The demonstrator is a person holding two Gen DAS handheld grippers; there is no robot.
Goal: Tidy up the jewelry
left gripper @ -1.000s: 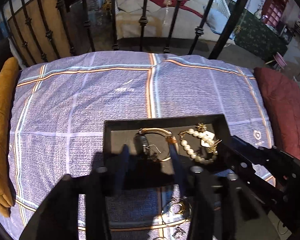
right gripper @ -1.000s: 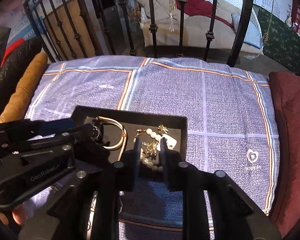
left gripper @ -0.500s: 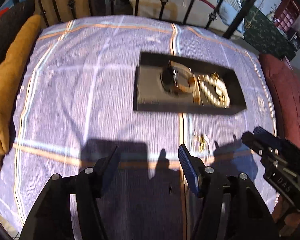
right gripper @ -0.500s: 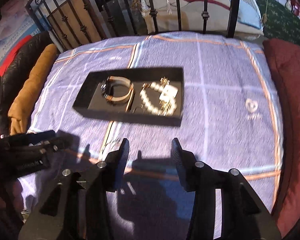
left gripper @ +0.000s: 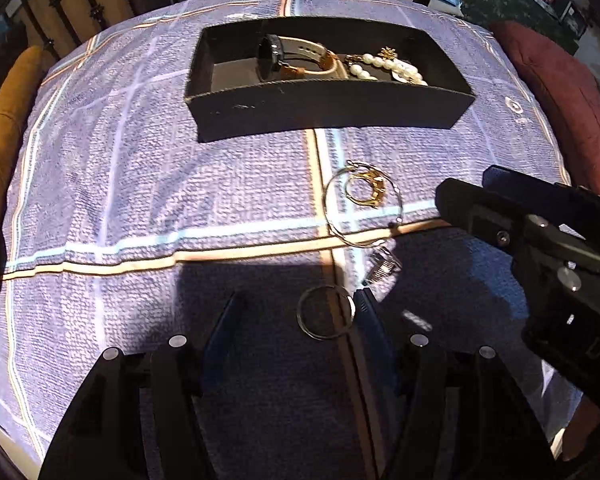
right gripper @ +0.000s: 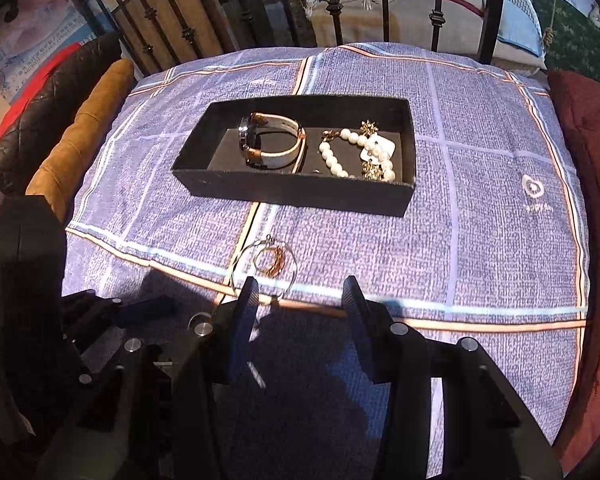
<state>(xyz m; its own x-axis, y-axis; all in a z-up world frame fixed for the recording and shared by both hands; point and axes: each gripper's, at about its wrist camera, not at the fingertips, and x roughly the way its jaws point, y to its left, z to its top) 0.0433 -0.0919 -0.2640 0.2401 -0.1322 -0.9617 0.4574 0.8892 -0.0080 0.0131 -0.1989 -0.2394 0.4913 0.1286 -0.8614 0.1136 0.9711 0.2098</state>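
— Two grippers, state? Left gripper [left gripper: 296, 312] and right gripper [right gripper: 300, 304] are both gaping wide, holding nothing.

— Jewelry? Watch [right gripper: 270, 146] and pearl bracelet [right gripper: 354, 154] are lying in the black tray [right gripper: 300, 196] at 12 o'clock; gold ring [left gripper: 366, 190] is sitting inside a wire hoop [left gripper: 362, 204] on the purple cloth [left gripper: 160, 184], near the left gripper's 1 o'clock.

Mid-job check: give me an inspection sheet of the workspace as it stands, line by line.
Surface: checked bedspread, partly shadowed.
Job's things: black tray holds a watch and pearl bracelet; large hoop, gold ring inside it, small hoop and a clear piece lie loose on the spread.
Clutter: nothing seen.
Grippers: left claw open; right claw open, both empty.
Cables: nothing seen.
Surroundings: iron bed rail, tan cushion, red cushion.
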